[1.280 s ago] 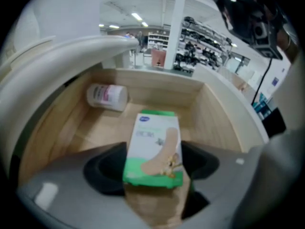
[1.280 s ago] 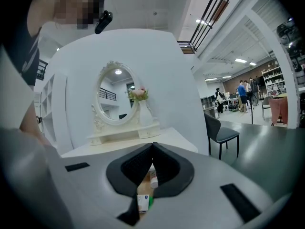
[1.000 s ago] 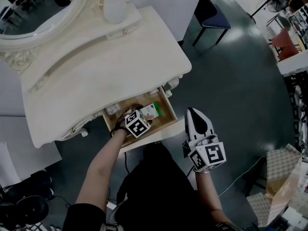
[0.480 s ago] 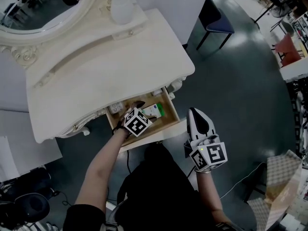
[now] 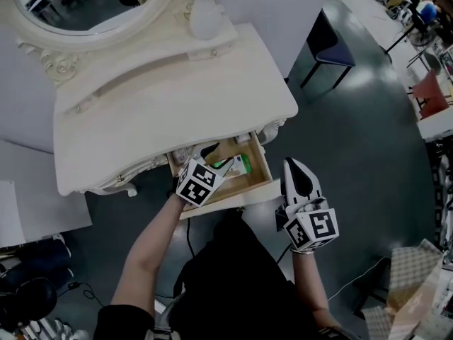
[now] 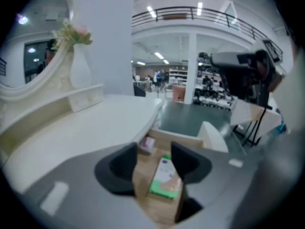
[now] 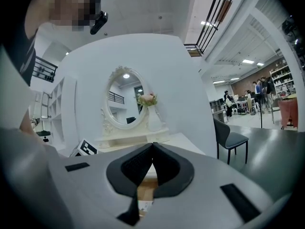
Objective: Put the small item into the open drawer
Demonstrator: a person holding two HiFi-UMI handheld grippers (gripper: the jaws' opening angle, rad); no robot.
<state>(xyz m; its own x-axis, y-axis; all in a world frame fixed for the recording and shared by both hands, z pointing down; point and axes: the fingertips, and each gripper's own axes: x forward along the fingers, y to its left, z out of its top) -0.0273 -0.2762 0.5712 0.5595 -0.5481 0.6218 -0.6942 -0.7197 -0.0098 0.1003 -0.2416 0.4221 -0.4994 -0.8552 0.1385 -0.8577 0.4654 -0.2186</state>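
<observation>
Box (image 5: 237, 166) lies flat in the open drawer (image 5: 248, 183) beyond empty, closing left fingers (image 6: 120, 168); right fingers (image 7: 138, 167) together.

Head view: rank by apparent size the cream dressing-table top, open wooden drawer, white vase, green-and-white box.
1. cream dressing-table top
2. open wooden drawer
3. white vase
4. green-and-white box
The vase stands higher, nearer the camera, so its place above the box is unsure.

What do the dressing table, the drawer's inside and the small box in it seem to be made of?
Dressing table: probably painted wood, cream, smooth satin finish, carved trim.
Drawer inside: bare light-brown wood or board, matt.
Small box: likely printed cardboard, white and green, sharp edges.
</observation>
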